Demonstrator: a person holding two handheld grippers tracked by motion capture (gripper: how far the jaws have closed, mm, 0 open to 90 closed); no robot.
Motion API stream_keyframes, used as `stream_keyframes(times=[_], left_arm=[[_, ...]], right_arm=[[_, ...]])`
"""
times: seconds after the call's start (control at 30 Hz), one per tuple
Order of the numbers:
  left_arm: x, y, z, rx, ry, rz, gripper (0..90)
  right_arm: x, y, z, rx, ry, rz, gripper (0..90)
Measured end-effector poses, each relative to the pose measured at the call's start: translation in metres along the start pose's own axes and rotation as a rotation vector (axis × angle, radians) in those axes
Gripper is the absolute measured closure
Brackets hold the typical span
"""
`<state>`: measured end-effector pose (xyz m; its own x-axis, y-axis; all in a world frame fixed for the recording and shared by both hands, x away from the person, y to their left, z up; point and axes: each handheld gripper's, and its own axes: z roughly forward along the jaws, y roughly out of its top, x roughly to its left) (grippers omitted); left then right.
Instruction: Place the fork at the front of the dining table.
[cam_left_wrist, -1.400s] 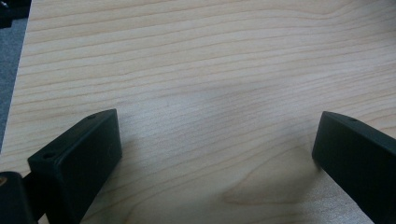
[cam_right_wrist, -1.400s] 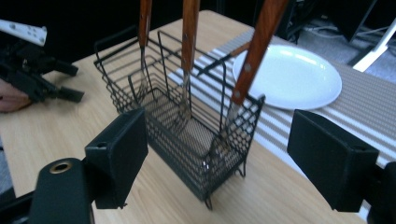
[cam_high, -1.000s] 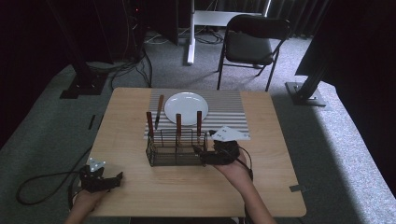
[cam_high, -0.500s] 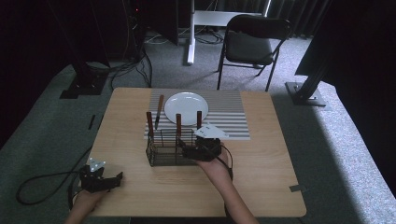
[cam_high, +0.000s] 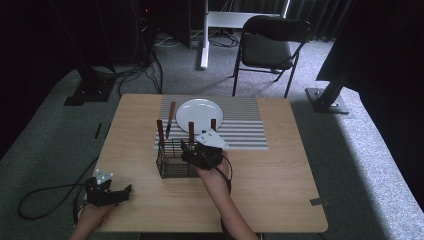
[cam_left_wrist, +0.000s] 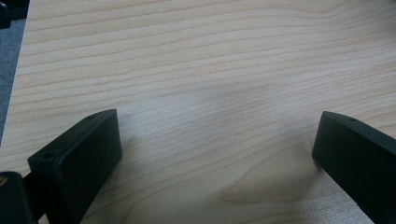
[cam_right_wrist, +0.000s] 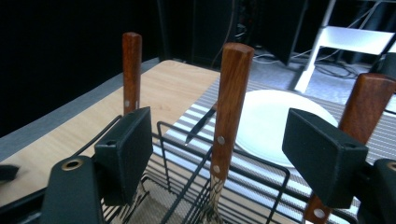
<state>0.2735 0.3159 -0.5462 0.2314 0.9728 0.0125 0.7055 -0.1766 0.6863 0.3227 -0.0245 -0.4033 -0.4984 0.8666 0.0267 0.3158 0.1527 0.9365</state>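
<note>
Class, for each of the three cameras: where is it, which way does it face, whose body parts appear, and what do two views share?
High view: overhead, facing forward and down on the table; forearms, both grippers.
Left gripper view: on the left gripper, facing bare tabletop; open jaws.
Right gripper view: on the right gripper, facing the middle wooden handle; open jaws.
Shared: wire caddy, plate.

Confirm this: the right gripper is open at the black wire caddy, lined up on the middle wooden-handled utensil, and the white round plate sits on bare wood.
One thing is wrong: the white round plate sits on the grey striped placemat, not bare wood, as the high view shows. The right gripper is open at the black wire caddy, lined up on the middle wooden-handled utensil.
</note>
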Motion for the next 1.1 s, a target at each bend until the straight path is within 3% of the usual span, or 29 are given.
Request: stream_keyframes(times=[0.13, 0.3, 0.43, 0.67, 0.77, 0.83, 1.1], left_arm=[[0.0, 0.0, 0.0, -0.001, 0.001, 0.0, 1.2], [0.0, 0.0, 0.0, 0.001, -0.001, 0.0, 1.2], [0.0, 0.0, 0.0, 0.003, -0.003, 0.004, 1.2], [0.0, 0.0, 0.0, 0.0, -0.006, 0.005, 1.2], [0.0, 0.0, 0.0, 0.0, -0.005, 0.006, 1.2], [0.0, 0.0, 0.0, 0.0, -0.006, 0.006, 1.2], [0.0, 0.0, 0.0, 0.002, -0.006, 0.007, 1.2]], right_arm=[[0.003, -0.001, 0.009, 0.001, -0.053, 0.036, 31.9], [0.004, -0.003, 0.018, 0.025, -0.08, 0.083, 49.7], [0.005, -0.004, 0.024, 0.032, -0.121, 0.104, 58.1], [0.009, -0.01, 0.029, 0.038, -0.164, 0.101, 71.2], [0.012, -0.012, 0.031, 0.037, -0.183, 0.087, 74.7], [0.012, -0.012, 0.031, 0.033, -0.172, 0.103, 75.4], [0.011, -0.007, 0.026, 0.03, -0.174, 0.09, 75.7]])
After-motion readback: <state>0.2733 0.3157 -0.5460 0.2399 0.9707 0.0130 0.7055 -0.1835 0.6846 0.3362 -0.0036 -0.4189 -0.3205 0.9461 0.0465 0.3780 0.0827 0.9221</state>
